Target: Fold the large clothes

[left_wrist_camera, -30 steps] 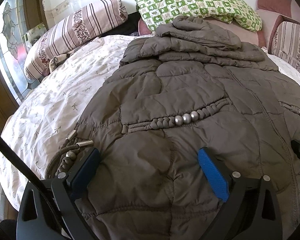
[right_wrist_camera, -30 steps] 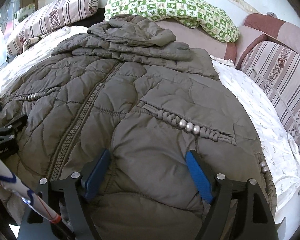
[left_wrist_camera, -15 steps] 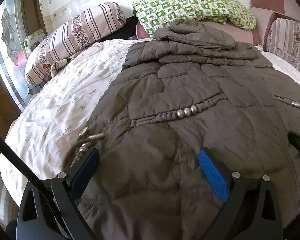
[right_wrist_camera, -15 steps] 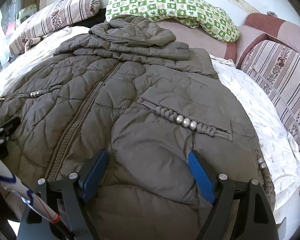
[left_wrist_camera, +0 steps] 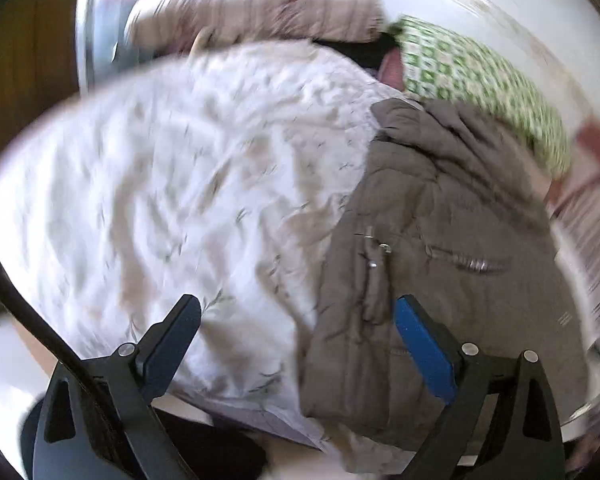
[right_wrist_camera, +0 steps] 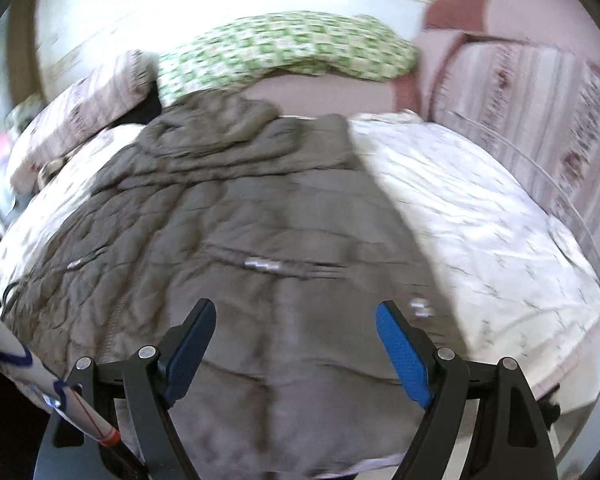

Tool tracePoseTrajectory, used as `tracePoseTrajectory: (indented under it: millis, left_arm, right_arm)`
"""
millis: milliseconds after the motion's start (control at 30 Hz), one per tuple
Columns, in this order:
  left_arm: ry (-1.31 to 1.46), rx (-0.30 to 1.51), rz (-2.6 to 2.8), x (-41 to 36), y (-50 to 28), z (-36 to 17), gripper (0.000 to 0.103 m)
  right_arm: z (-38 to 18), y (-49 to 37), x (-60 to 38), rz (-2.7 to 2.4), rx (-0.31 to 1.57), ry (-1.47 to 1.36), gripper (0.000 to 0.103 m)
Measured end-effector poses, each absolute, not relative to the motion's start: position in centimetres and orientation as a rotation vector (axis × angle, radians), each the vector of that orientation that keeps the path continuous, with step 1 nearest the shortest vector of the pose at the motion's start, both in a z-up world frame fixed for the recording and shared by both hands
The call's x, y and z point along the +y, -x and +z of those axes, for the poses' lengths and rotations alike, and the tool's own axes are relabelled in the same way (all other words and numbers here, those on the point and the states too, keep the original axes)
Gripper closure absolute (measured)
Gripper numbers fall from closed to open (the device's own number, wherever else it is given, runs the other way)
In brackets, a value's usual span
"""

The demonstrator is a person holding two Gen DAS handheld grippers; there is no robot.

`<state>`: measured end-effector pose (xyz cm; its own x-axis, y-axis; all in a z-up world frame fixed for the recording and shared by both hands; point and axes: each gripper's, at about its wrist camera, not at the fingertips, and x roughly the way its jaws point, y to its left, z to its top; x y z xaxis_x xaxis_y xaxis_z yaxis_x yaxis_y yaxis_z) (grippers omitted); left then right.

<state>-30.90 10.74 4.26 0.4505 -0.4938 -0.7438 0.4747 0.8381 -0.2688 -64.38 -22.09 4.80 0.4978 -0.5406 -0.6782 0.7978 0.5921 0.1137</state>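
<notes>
Both views have swung away from the coat [right_wrist_camera: 260, 240] since a moment ago, the left now over the white bedspread [left_wrist_camera: 160, 200]. The left tongs [left_wrist_camera: 296, 340] and right tongs [right_wrist_camera: 292, 344] gape wide, holding nothing. The coat lies flat on the bed.

Both fisheye views are bright with daylight and heavily motion-blurred. The pale wall [right_wrist_camera: 148, 8] behind glares almost white. The white floral bedsheet [left_wrist_camera: 160, 184] smears into streaks, edges bend strongly, and only the black gripper frames stay sharp.
</notes>
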Motion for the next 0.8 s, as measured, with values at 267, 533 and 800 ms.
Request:
tracePoseTrajectory:
  millis: [267,533,800]
  left_arm:
    - [0.031,0.922,-0.684,10.2,31.5,4.1,0.023]
    - [-0.045,0.942,-0.674,8.6,32.5,3.1,0.023]
    - [-0.063,0.926,-0.787,7.8,34.4,3.3,0.023]
  right_arm:
    - [2.6,71.4,-27.5,-0.910,0.562,-0.758,0.027]
    - [0.9,73.1,-28.8,-0.882,0.535,-0.910,0.037]
    - [-1.3,74.5,-29.8,-0.786,0.473,-1.101,0.037]
